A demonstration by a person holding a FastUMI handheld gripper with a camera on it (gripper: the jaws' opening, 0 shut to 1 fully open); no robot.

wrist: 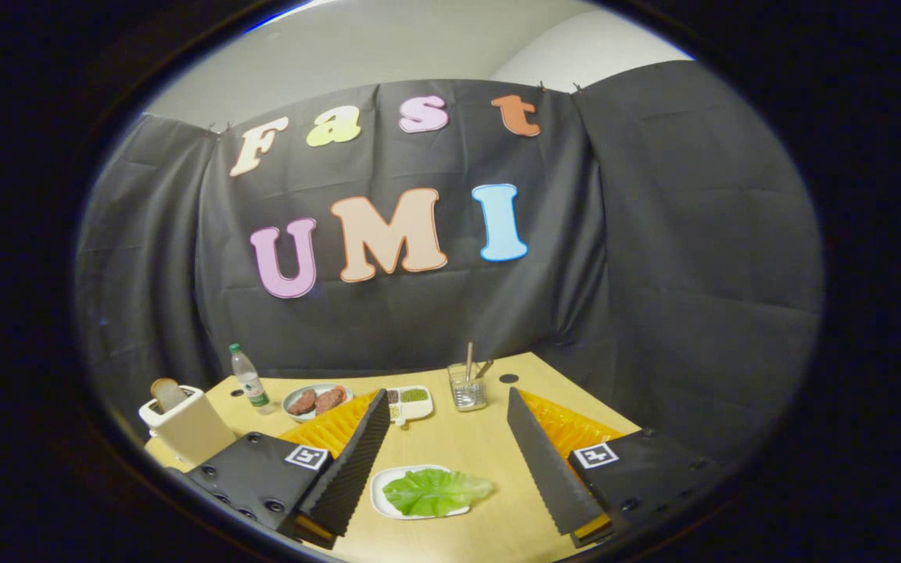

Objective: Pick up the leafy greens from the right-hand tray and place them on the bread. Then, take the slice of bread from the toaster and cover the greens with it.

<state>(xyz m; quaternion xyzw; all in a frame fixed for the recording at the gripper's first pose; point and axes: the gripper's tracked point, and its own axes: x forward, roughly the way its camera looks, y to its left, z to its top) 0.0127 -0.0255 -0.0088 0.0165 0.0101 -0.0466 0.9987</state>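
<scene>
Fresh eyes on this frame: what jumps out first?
The bright green leafy greens on a white tray, lying low between the open gripper fingers. Next, the white toaster with a slice of bread poking up, beside the left finger. Beyond the fingers, a plate of meat patties and a glass with utensils.

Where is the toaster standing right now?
In the gripper view, the toaster, bread in its slot, stands on the table's far-left corner, beyond the open left finger, near the water bottle.

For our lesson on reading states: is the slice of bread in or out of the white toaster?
In: the brown bread slice stands in the slot of the white toaster, its top sticking out. The tongs are open.
</scene>
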